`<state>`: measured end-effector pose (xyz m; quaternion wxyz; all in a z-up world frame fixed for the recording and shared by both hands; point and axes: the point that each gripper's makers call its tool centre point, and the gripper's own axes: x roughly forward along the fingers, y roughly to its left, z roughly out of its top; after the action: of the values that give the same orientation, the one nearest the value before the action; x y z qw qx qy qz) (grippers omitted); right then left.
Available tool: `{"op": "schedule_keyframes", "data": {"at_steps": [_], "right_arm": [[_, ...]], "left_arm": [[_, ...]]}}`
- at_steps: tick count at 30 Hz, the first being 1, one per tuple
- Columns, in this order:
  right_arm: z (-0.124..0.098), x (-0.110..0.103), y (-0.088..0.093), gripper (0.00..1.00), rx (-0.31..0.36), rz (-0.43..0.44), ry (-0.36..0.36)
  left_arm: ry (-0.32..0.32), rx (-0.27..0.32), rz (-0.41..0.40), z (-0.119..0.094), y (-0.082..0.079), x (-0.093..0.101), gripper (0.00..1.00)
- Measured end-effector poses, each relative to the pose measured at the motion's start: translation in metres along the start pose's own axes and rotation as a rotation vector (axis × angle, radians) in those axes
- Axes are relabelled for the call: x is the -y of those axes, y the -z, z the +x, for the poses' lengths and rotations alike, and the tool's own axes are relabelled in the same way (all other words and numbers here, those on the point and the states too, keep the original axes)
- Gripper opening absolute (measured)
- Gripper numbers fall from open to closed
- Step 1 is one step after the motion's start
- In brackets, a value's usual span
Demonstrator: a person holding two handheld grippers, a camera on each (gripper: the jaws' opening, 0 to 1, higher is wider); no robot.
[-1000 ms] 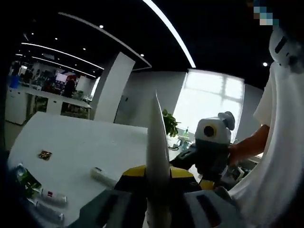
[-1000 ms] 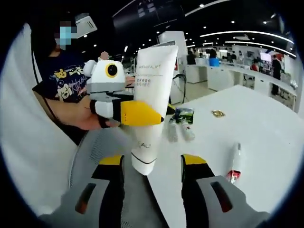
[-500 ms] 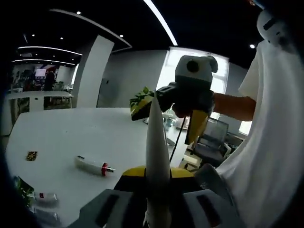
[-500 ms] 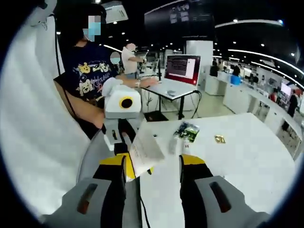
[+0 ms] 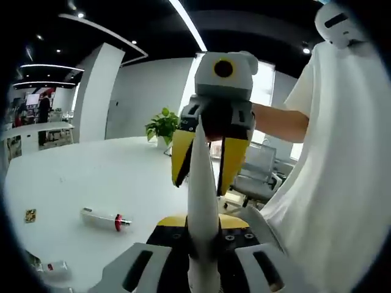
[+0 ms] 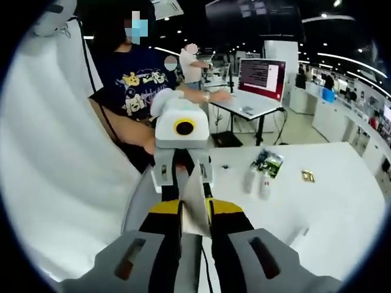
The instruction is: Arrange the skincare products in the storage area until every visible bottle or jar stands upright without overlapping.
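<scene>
I'm clamping both my left tongs (image 5: 203, 241) and right tongs (image 6: 195, 215) on the white tube (image 5: 202, 183), holding it up above the table (image 5: 91, 183), probably so I can stand it upright.

The tube (image 5: 202, 201) is white, and so is the table (image 5: 91, 183). The left gripper (image 5: 202, 244) has yellow tips on grey arms, and the right gripper (image 6: 195, 210) has the same yellow and grey. A small white bottle (image 5: 101, 217) on the table has a red band, the plant (image 5: 162, 125) is green, and the shirt (image 6: 143, 82) is dark blue with yellow pictures.
</scene>
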<state>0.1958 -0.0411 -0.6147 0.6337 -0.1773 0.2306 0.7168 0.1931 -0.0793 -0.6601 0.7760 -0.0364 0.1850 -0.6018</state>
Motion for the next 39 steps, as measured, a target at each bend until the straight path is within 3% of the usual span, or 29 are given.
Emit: {"op": "schedule_keyframes", "data": {"at_steps": [4,6,8,11,15,19,21,31,34,39], "right_arm": [[0.001,-0.007,0.001,0.12,-0.040,0.008,-0.030],[-0.001,-0.010,-0.002,0.08,-0.033,0.089,-0.036],[-0.002,-0.012,-0.006,0.06,-0.023,0.037,-0.021],[0.003,-0.016,-0.006,0.04,-0.041,0.054,-0.021],[0.004,-0.016,-0.007,0.03,-0.044,0.085,-0.026],[0.000,0.001,-0.015,0.03,-0.005,0.128,0.005],[-0.004,0.011,-0.021,0.03,0.015,0.131,0.026],[-0.010,0.078,-0.026,0.04,0.038,0.184,0.171],[-0.015,0.100,-0.026,0.04,0.047,0.205,0.206],[-0.031,0.150,-0.039,0.04,0.126,0.277,0.336]], "left_arm": [[0.025,-0.006,0.036,0.003,-0.002,0.006,0.14],[0.036,0.008,0.067,0.002,-0.004,0.007,0.15],[0.052,0.023,0.073,0.000,-0.005,0.009,0.16],[0.069,0.017,0.101,-0.001,-0.002,0.013,0.18],[0.067,0.029,0.066,-0.001,-0.001,0.012,0.21],[-0.028,0.083,0.005,-0.007,-0.008,-0.006,0.24],[-0.102,0.036,0.017,-0.013,0.004,-0.021,0.29],[-0.434,-0.022,0.042,-0.053,0.024,-0.069,0.42],[-0.635,-0.075,0.142,-0.077,0.028,-0.087,0.42],[-0.679,-0.072,0.145,-0.076,0.038,-0.083,0.43]]}}
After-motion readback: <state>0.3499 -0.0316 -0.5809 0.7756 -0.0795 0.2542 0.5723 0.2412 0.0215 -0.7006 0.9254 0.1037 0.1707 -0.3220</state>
